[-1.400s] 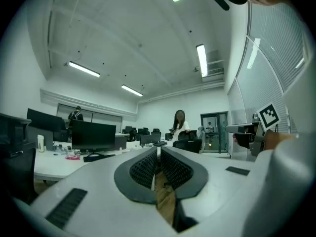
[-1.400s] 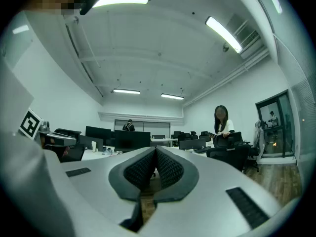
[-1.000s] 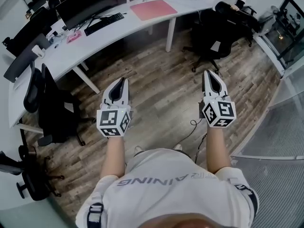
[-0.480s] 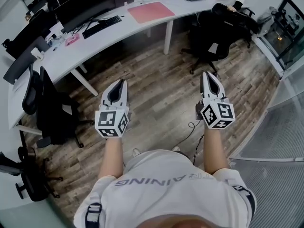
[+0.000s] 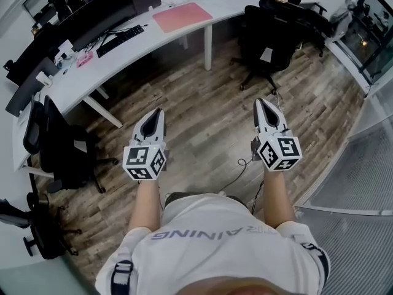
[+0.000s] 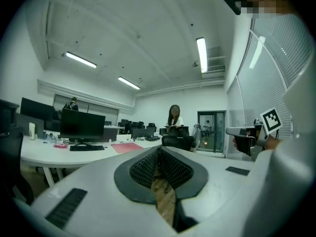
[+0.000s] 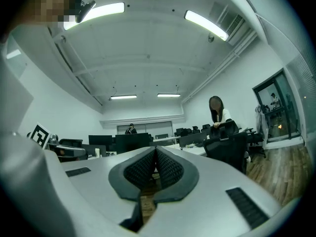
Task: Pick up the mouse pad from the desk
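A pink mouse pad (image 5: 182, 16) lies flat on the long curved white desk (image 5: 138, 47) at the top of the head view; it also shows as a pink strip (image 6: 126, 147) in the left gripper view. My left gripper (image 5: 158, 111) and right gripper (image 5: 263, 102) are held level over the wooden floor, well short of the desk. Both are shut with nothing between their jaws. The right gripper view looks toward the desk and monitors past its closed pads (image 7: 168, 169).
A keyboard (image 5: 120, 39) and black monitors (image 5: 98, 11) sit on the desk left of the pad. A black office chair (image 5: 267, 42) stands right of the pad, other chairs (image 5: 58, 146) at left. A desk leg (image 5: 207, 48) stands ahead. A person (image 6: 174, 118) stands beyond the desk.
Both grippers have moved forward across the floor toward the desk; the desk and pad sit higher and nearer in the head view. Both stay shut and empty.
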Demonstrator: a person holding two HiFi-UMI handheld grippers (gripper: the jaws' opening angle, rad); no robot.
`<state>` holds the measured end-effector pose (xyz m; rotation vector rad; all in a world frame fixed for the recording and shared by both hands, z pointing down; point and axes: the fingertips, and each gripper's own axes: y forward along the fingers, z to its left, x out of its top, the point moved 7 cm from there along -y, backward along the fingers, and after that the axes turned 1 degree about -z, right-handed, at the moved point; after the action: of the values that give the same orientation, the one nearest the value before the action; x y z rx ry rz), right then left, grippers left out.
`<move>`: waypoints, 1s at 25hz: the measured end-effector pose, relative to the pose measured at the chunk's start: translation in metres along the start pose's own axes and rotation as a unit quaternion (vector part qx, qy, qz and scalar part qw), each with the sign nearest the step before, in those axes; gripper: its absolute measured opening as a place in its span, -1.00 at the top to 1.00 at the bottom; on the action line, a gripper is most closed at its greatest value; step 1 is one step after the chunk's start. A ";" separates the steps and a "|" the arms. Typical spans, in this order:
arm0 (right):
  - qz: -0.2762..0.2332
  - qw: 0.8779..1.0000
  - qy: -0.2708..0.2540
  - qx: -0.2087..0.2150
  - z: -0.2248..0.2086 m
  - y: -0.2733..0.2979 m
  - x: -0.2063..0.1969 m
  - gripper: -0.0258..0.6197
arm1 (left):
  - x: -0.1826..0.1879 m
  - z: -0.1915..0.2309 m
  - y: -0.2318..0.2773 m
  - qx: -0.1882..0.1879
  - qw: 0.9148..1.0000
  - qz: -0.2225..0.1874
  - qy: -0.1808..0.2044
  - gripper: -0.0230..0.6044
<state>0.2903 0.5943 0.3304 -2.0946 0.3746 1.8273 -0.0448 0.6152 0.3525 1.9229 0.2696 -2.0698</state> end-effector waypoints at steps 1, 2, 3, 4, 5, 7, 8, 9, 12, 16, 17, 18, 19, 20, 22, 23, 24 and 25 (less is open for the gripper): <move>0.004 1.000 0.001 0.003 -0.010 -0.001 -0.002 0.85 | -0.002 -0.009 0.005 0.002 1.000 0.002 0.000 0.78; 0.008 1.000 0.005 0.005 -0.018 -0.001 -0.004 0.85 | -0.003 -0.016 0.010 0.002 1.000 0.005 0.000 0.78; 0.012 1.000 0.011 0.007 -0.025 0.000 -0.006 0.85 | -0.003 -0.022 0.015 0.001 1.000 0.010 0.003 0.78; 0.015 1.000 0.015 0.010 -0.029 0.002 -0.008 0.85 | -0.003 -0.026 0.019 0.001 1.000 0.014 0.006 0.78; 0.018 1.000 0.018 0.013 -0.033 0.005 -0.010 0.85 | -0.003 -0.028 0.023 0.002 1.000 0.018 0.010 0.78; 0.020 0.999 0.018 0.019 -0.040 0.012 -0.014 0.85 | -0.002 -0.029 0.032 0.007 1.000 0.019 0.014 0.78; 0.020 0.999 0.017 0.020 -0.045 0.017 -0.016 0.85 | -0.002 -0.028 0.037 0.011 1.000 0.018 0.015 0.78; 0.022 0.999 0.017 0.020 -0.050 0.023 -0.018 0.85 | -0.001 -0.027 0.044 0.013 1.000 0.017 0.016 0.78; 0.030 0.999 0.010 0.019 -0.059 0.046 -0.022 0.85 | -0.001 -0.019 0.068 0.012 1.000 0.015 0.015 0.78; 0.038 0.999 -0.009 0.017 -0.069 0.088 -0.019 0.85 | -0.002 0.004 0.110 0.008 1.000 0.010 0.007 0.78; 0.039 0.999 -0.012 0.015 -0.070 0.101 -0.018 0.85 | -0.001 0.013 0.121 0.008 1.000 0.009 0.004 0.78; 0.040 0.999 -0.016 0.014 -0.070 0.116 -0.017 0.85 | 0.001 0.024 0.131 0.008 1.000 0.008 0.002 0.78; 0.042 0.999 -0.019 0.013 -0.070 0.131 -0.016 0.85 | 0.002 0.035 0.141 0.009 1.000 0.007 0.001 0.78; 0.044 0.999 -0.022 0.013 -0.068 0.148 -0.016 0.85 | 0.004 0.048 0.150 0.011 1.000 0.006 0.001 0.78; 0.048 0.998 -0.029 0.016 -0.062 0.183 -0.017 0.85 | 0.006 0.076 0.166 0.018 1.000 0.005 -0.001 0.78; 0.051 0.998 -0.034 0.019 -0.057 0.200 -0.018 0.85 | 0.005 0.090 0.172 0.023 1.000 0.005 -0.003 0.78; 0.053 0.997 -0.041 0.022 -0.051 0.216 -0.019 0.85 | 0.005 0.104 0.179 0.027 1.000 0.005 -0.005 0.78; 0.056 0.997 -0.047 0.026 -0.046 0.231 -0.020 0.85 | 0.005 0.117 0.185 0.031 0.999 0.005 -0.009 0.78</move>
<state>0.2348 0.3644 0.3374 -1.9821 0.5195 1.9486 -0.0913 0.4022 0.3703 1.9368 0.1939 -2.1122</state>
